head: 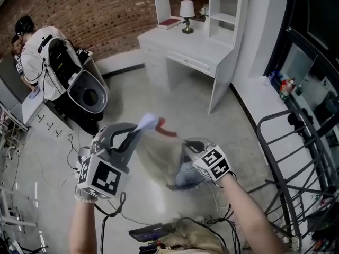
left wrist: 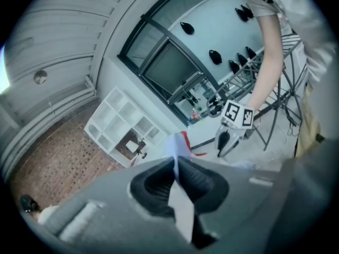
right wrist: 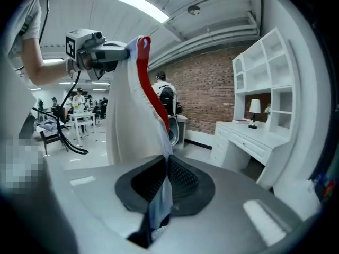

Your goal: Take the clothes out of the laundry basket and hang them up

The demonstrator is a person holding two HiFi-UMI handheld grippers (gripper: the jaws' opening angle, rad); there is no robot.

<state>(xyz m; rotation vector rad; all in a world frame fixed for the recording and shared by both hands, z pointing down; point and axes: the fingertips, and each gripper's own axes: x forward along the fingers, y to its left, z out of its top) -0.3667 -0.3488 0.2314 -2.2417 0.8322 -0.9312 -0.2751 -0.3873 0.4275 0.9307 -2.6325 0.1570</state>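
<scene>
Centre of the frame: a pale garment with red trim (head: 158,156) hangs in the air between the left hand-held gripper (head: 134,133) and the right hand-held gripper (head: 190,145). Each is clamped on a cloth edge. A white desk (head: 197,44) stands at upper centre.

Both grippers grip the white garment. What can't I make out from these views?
- Head view: white garment with red trim, stretched between left gripper and right gripper, is motion-blurred; its type is unclear.
- Right gripper view: its lower hem is hidden behind the gripper's grey body.
- Head view: dark metal drying rack is cut off by the right edge.
</scene>
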